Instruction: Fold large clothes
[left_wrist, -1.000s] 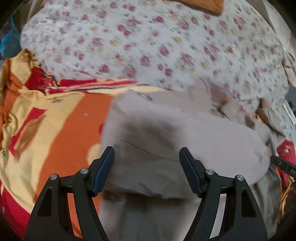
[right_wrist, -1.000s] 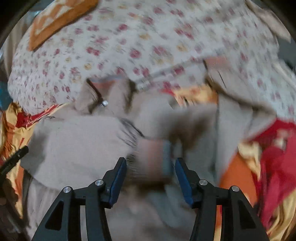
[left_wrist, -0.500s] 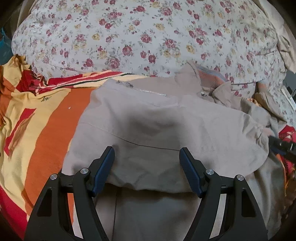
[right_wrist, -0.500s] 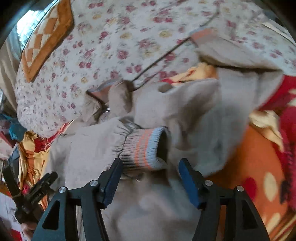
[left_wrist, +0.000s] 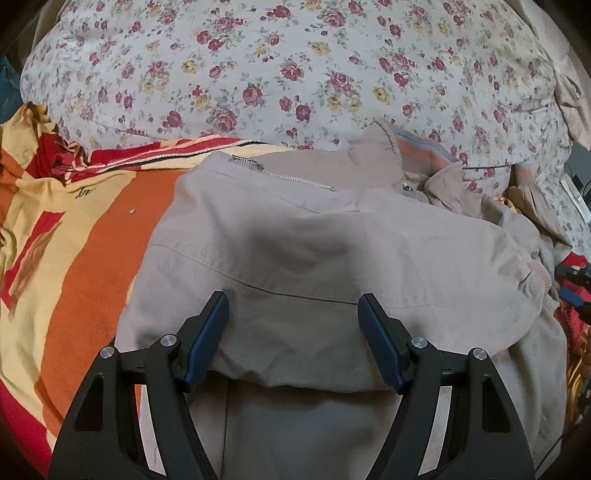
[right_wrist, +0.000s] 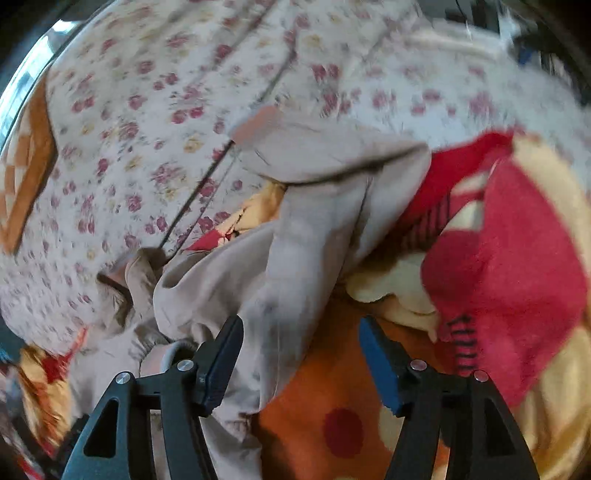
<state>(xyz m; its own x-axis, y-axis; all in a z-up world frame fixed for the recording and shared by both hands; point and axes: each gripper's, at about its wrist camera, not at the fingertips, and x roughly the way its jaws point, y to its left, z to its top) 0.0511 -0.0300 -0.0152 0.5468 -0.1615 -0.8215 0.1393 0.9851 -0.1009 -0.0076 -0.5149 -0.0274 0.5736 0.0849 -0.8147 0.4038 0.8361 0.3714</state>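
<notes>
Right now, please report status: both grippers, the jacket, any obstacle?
Left gripper open, above beige jacket. Right gripper open, at jacket's side edge, holding nothing. Jacket partly folded, sleeve lying over it. Nothing blocking; orange blanket underneath.

Under my left tool (left_wrist: 293, 341) the bed wears an orange, yellow and red blanket (left_wrist: 74, 258), which runs out to that tool's left. The beige jacket (left_wrist: 332, 258) lies directly on it, right below and ahead of the tool. Beyond the jacket a rose-printed quilt (left_wrist: 295, 66) bulges across the far side.
</notes>
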